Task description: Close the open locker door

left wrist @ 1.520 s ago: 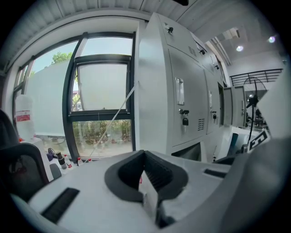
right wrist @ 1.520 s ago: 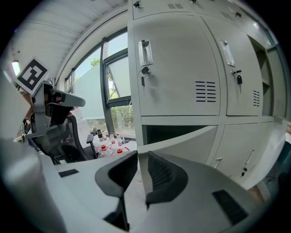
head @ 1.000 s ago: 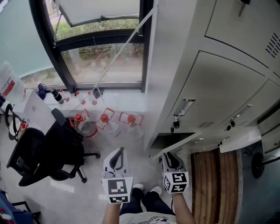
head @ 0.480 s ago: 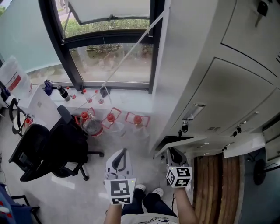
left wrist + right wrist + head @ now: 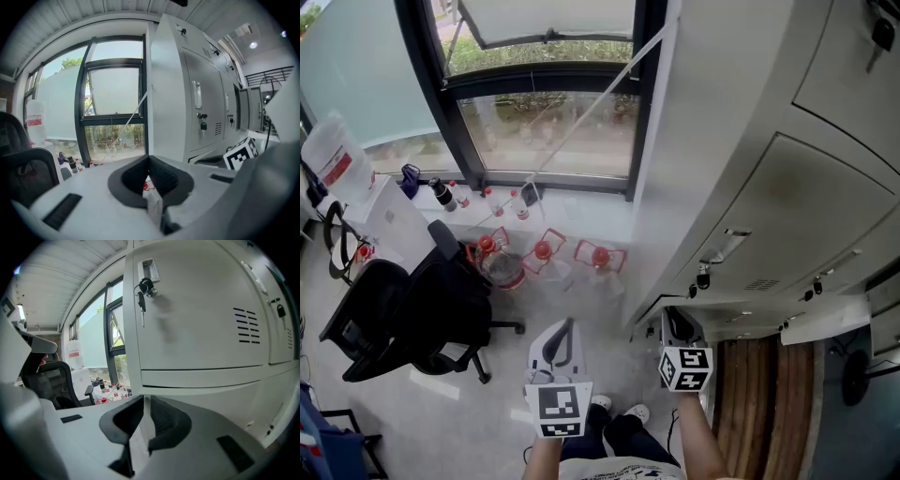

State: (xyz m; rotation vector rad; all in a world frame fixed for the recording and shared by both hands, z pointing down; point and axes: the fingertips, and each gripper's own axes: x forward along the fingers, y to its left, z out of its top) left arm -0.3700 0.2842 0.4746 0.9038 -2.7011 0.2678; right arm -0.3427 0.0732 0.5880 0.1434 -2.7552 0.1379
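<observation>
The lowest locker's pale grey door [image 5: 698,305] stands only slightly ajar from the locker bank, its top edge slanting just ahead of my right gripper [image 5: 675,321]. In the right gripper view that door [image 5: 206,401] fills the space straight ahead, and the right gripper [image 5: 143,399] has its tips at the door's face. Its jaws have just been closing and now leave a narrow slit with nothing between them. My left gripper [image 5: 563,328] hangs over the floor to the left of the lockers. Its jaws [image 5: 149,158] meet at the tips and hold nothing.
A second locker door [image 5: 825,319] stands open farther right, above a wooden floor strip [image 5: 759,394]. A black office chair [image 5: 422,309] and red-capped bottles [image 5: 544,253] sit by the window at left. A key hangs in the lock [image 5: 142,291] above. The person's shoes [image 5: 614,408] show below.
The low locker door has swung in toward the lockers, from well open to slightly ajar. My right gripper has moved forward with it. The left gripper has stayed where it was.
</observation>
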